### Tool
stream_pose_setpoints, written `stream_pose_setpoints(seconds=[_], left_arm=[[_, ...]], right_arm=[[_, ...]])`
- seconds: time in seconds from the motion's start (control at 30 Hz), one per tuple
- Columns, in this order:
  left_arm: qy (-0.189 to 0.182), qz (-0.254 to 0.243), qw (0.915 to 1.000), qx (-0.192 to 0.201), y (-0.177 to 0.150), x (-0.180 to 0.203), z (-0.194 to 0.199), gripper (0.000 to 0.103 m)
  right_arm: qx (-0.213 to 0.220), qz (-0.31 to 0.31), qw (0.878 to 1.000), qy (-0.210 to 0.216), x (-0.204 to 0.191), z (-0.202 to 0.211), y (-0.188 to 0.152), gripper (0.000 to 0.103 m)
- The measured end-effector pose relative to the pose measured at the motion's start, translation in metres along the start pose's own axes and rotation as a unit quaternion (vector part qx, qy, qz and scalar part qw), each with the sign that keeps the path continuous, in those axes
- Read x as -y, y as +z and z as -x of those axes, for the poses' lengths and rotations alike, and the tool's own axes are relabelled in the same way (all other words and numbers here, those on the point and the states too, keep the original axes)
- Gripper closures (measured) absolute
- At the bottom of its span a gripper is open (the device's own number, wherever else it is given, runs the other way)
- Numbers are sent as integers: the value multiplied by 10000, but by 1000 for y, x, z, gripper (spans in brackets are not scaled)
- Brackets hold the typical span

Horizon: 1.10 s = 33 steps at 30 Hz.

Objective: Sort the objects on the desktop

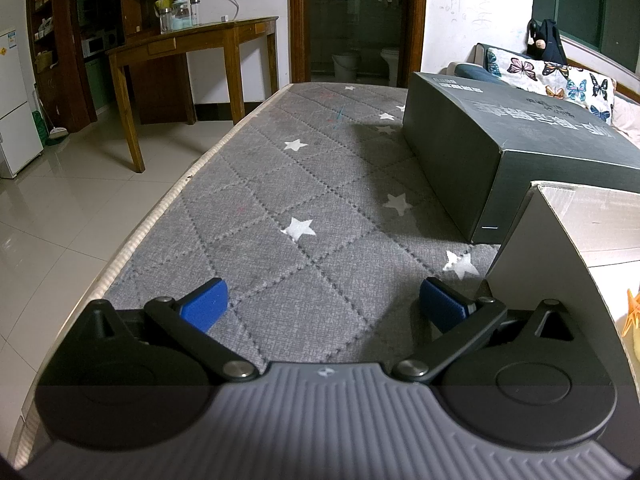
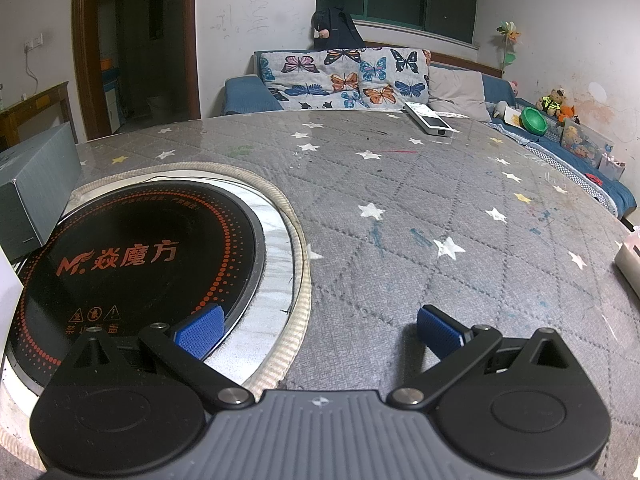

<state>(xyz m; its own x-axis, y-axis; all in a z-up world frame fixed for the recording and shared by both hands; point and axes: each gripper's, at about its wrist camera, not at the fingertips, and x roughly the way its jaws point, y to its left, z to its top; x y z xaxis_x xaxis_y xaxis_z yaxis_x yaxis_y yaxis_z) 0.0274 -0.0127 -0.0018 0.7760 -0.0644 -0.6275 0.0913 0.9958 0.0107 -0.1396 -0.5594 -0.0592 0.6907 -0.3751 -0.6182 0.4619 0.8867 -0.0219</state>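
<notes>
Judging from the left wrist view, the sorting looks barely begun: the left gripper point(image 1: 324, 306) hovers low over the grey star-quilted table cover point(image 1: 280, 184) with its blue-padded fingers point(image 1: 206, 304) spread wide and nothing between them, touching nothing. At the right of the frame a dark grey printed box point(image 1: 508, 136) lies on the cover, and just in front of it, at the lower right, stands a pale open carton point(image 1: 560, 248); a small orange-and-yellow object point(image 1: 632, 320) peeks in at the far right edge, too cropped to identify. In the right wrist view, the right gripper point(image 2: 320, 330) is likewise released, fingers wide apart and empty, with its left pad point(image 2: 200, 330) over the rim of the black induction cooktop point(image 2: 136, 260) set into the table at the lower left, though contact cannot be confirmed. A white flat device point(image 2: 430, 120) lies well apart at the upper centre-right near the table's far edge, and a pale object point(image 2: 630, 258) sits at the right edge. Nothing appears gathered yet, so all picking seems left to do.
</notes>
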Motion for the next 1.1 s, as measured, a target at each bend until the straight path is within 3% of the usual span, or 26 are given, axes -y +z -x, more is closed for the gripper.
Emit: stream_pose_setpoints(seconds=[0.7, 1.1], left_arm=[[-17, 11, 10000, -51, -2, -4, 9, 0], [124, -177, 9997, 90, -13, -9, 54, 0]], right_arm=[[7, -6, 10000, 8, -2, 3, -1, 0], [193, 726, 9963, 418, -14, 63, -26, 0]])
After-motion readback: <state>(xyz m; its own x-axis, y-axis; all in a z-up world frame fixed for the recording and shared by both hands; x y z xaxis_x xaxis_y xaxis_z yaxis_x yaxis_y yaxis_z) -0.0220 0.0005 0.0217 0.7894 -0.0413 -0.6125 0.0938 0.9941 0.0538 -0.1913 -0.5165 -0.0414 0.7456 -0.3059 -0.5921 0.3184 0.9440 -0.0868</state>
